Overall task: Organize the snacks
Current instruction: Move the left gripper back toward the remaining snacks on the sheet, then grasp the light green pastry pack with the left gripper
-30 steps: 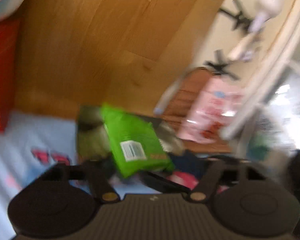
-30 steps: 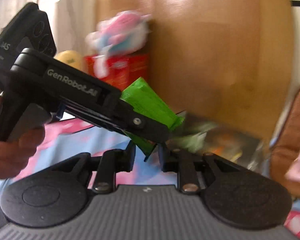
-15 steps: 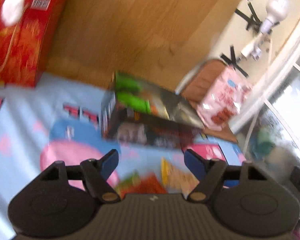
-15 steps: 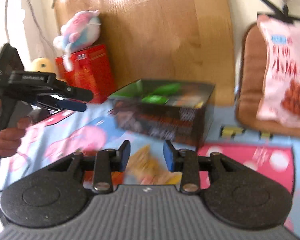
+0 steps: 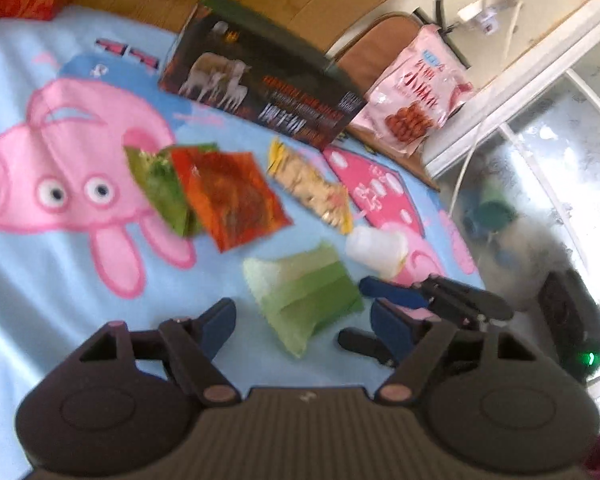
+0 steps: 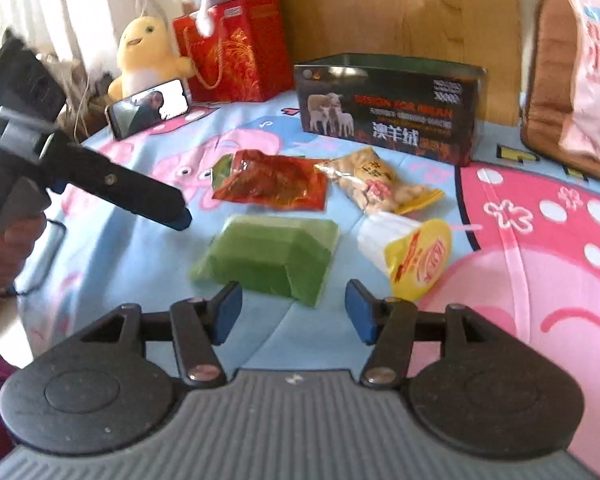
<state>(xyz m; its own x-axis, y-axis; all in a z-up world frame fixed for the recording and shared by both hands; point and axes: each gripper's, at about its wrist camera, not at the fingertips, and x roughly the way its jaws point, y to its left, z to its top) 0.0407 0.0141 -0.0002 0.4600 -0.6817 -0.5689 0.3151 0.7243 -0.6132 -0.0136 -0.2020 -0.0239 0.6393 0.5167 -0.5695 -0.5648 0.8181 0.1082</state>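
The dark sheep-printed box [image 6: 388, 106] stands open at the back of the cartoon blanket [image 6: 540, 240]. Just before it lie a red packet [image 6: 272, 184], a peanut bag [image 6: 376, 186], a green packet [image 6: 268, 256] and a yellow-lidded cup [image 6: 408, 252]. The green packet looks light, soft and crinkly; pinch its near edge. Right gripper [image 6: 292, 312] and left gripper [image 5: 300, 324] both gape wide, empty.

A home, most likely a bedroom, is showing here: a cartoon-pig blanket [image 6: 540, 216] is covering a soft surface against a wooden headboard-like panel [image 6: 380, 8]. Plush toys, a yellow chick [image 6: 144, 56] among them, are sitting beside a red gift bag [image 6: 236, 52], while a phone [image 6: 150, 107] is leaning nearby and daylight is coming through a curtain [image 6: 28, 8].
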